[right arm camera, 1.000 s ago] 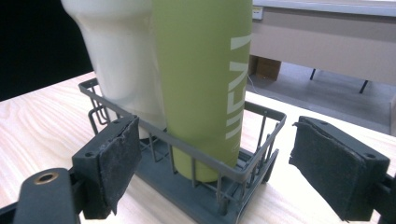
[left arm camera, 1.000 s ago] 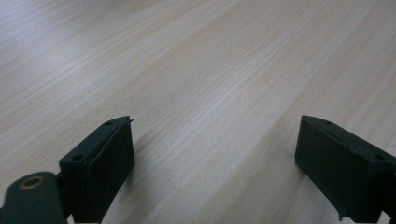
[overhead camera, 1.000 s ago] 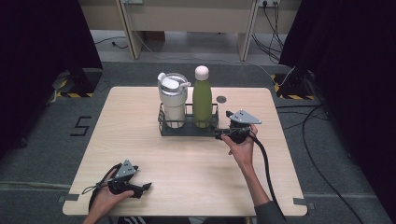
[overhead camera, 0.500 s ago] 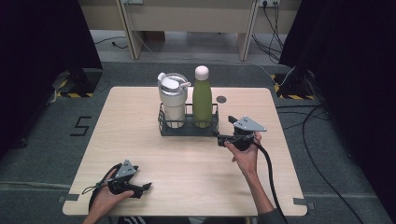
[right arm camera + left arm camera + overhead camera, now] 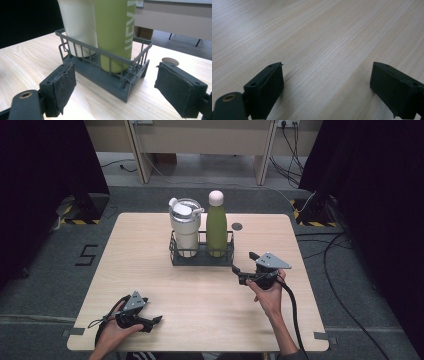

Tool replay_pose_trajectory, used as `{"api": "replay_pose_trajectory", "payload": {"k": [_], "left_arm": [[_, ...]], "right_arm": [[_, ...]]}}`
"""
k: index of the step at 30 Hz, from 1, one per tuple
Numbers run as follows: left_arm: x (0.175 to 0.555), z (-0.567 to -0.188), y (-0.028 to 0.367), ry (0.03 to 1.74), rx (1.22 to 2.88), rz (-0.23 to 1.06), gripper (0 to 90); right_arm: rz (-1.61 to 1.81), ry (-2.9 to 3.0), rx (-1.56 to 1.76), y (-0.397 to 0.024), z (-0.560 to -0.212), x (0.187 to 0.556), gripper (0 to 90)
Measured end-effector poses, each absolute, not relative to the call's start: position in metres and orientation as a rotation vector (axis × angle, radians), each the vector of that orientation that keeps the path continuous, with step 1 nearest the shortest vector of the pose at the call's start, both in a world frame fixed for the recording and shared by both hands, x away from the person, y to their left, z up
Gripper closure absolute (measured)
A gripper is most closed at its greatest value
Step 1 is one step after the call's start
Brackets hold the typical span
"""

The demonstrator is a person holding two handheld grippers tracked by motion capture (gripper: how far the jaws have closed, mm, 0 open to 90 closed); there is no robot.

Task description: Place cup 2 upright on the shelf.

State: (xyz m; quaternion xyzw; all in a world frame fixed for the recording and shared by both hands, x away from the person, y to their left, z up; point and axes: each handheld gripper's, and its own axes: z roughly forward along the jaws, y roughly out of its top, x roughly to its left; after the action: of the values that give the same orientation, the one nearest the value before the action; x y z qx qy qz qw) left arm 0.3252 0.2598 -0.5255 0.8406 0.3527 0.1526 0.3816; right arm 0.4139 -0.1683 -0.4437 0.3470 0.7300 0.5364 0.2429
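The right tongs [image 5: 241, 270] are held wide open with nothing between the pads, as is plain in the right gripper view, where both black jaws stand well apart and bare. They are pointed at the dark wire rack [image 5: 201, 255], just off its right-hand end, near but not touching it. The rack is set toward the far edge of the tabletop [image 5: 150, 285], about midway between the left and right edges, and a green bottle [image 5: 216, 227] and a white tumbler [image 5: 185, 225] are carried upright in it, side by side. In the right gripper view the rack's near corner [image 5: 130, 75] is framed between the jaws, a little ahead of them. The left tongs [image 5: 152, 321] are rested near the near-left corner, likewise open and empty, well apart from the rack. Judged from this, both vessels are already seated in the rack, and any grasp of the rack or of a bottle is not yet made.
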Motion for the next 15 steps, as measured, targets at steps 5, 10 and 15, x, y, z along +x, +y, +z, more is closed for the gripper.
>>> {"api": "replay_pose_trajectory", "payload": {"k": [5,10,15], "left_arm": [[0.325,-0.525,0.26,0.9,2.145,0.389,11.1],[0.325,-0.525,0.26,0.9,2.145,0.389,11.1],[0.325,-0.525,0.26,0.899,2.145,0.388,11.1]], "right_arm": [[1.47,1.992,0.951,-0.171,-0.444,0.41,16.8],[1.477,2.003,0.947,-0.172,-0.446,0.405,17.2],[1.484,2.014,0.953,-0.173,-0.45,0.401,17.2]]}}
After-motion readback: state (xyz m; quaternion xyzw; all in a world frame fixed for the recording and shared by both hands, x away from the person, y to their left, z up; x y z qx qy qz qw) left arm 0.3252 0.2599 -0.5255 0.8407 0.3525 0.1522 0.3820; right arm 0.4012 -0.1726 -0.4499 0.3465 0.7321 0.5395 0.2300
